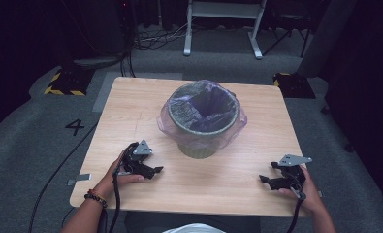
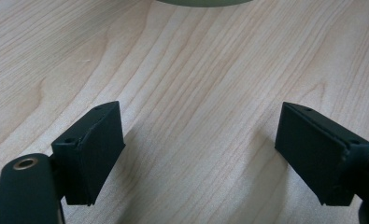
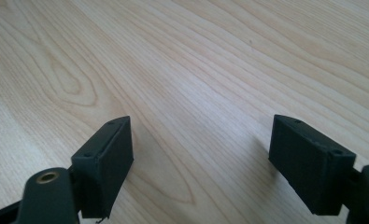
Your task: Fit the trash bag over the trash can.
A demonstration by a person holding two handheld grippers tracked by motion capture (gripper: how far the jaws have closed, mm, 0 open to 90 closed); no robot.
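High view: round olive-green bin lined with a purple plastic bag (image 1: 203, 119) stands mid-counter (image 1: 145, 107), well apart from both grippers. Left gripper (image 1: 156, 170) view: jaws wide, nothing between, bin base ahead. Right gripper (image 1: 263, 179) view: jaws wide over bare wood.

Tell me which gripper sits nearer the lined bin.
Left. The left gripper lies just before the bin, at its near-left; the right gripper rests farther off, toward the table's near-right corner.
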